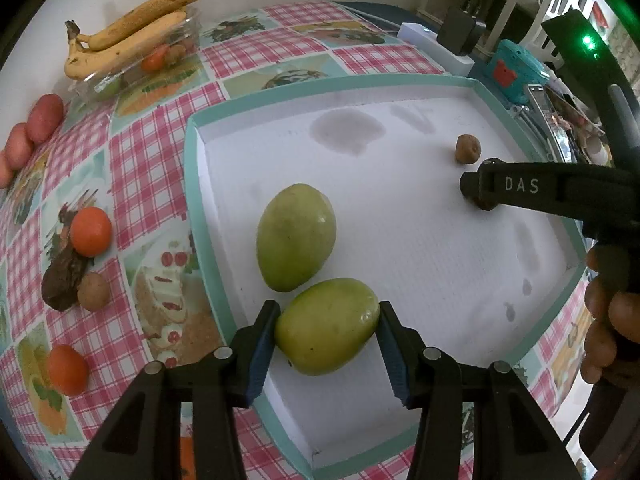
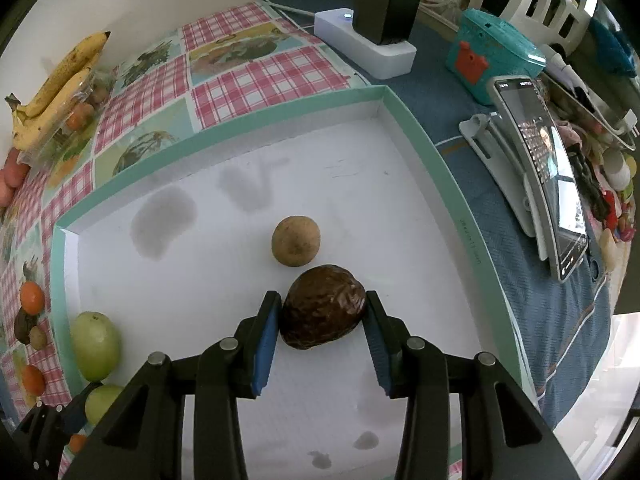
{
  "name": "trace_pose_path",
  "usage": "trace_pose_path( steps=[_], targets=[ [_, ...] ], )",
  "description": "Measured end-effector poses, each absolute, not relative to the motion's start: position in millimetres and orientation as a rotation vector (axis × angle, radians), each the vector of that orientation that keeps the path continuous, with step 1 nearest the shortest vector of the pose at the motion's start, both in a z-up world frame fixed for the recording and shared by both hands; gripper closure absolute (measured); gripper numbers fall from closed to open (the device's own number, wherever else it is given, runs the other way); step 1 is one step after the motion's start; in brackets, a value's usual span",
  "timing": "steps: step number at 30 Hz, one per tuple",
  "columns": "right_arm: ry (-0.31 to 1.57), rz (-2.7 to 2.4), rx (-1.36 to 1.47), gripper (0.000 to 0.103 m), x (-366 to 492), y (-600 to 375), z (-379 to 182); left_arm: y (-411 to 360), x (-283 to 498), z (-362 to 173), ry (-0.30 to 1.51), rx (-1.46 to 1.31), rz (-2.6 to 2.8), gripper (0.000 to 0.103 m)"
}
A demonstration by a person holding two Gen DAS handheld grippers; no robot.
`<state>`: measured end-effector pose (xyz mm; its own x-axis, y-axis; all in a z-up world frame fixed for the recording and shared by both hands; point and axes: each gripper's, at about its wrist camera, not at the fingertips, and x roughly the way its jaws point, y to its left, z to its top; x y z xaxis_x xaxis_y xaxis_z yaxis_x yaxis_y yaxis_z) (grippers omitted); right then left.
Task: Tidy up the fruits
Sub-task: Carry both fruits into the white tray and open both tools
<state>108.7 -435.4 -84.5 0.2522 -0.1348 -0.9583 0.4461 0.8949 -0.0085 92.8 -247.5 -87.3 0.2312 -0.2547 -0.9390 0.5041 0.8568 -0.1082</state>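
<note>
L claw (image 1: 326,334) gripping green fruit (image 1: 326,326), R claw (image 2: 322,314) gripping brown fruit (image 2: 323,307)

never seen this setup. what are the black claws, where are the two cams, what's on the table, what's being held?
No robot: a person holds a two-finger gripper in each hand, each with a fisheye camera looking along its fingers. In the left view, the left gripper is closed on a green mango inside a white tray; a second mango lies beside it. In the right view, the right gripper clamps a dark brown wrinkled fruit, next to a small tan fruit. Bananas and oranges sit on the checked tablecloth.
</note>
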Motion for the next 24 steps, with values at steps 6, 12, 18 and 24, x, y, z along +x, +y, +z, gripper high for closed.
trace_pose_path(
  steps=[6, 12, 18, 24],
  targets=[
    [1.257, -0.403, 0.286, 0.060, 110, -434, -84, -246, 95, -89, 1.239, 0.230, -0.531, 0.051],
    [1.258, -0.387, 0.274, 0.051, 111, -432, -84, -251, 94, -89, 1.235, 0.248, -0.525, 0.051],
    [1.257, -0.385, 0.266, 0.043, 112, -431, -83, -252, 94, -77, 1.207, 0.233, -0.547, 0.046],
    [1.234, -0.385, 0.267, 0.027, 113, -432, -80, -246, 96, -66, 1.191, 0.208, -0.540, 0.037]
  ],
)
